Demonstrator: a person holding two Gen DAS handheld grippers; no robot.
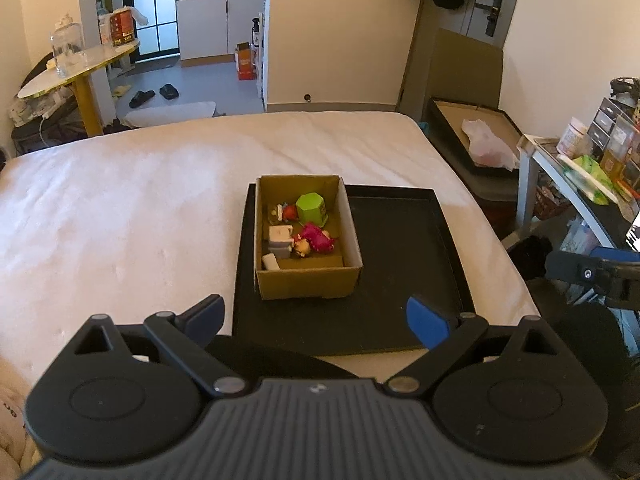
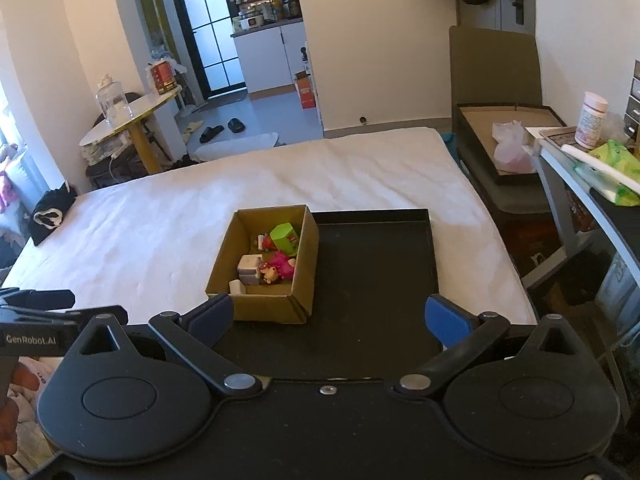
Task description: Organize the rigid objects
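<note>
- Both jaws stand wide apart and hold nothing: the left gripper (image 1: 316, 322) and the right gripper (image 2: 328, 318) hang above the near edge of the black tray (image 1: 400, 280).
- Small toys, such as the green block (image 1: 312, 208) and the pink doll (image 1: 314, 240), lie inside the cardboard box (image 1: 306, 282).
- This box stands on the tray's left part; the free right part probably waits for sorted pieces.

Cream walls (image 1: 340, 40), white-covered bed (image 1: 120, 208) at centre, round yellow-legged table (image 1: 80, 68) upper left, glass-paned door (image 2: 208, 32) beyond.
</note>
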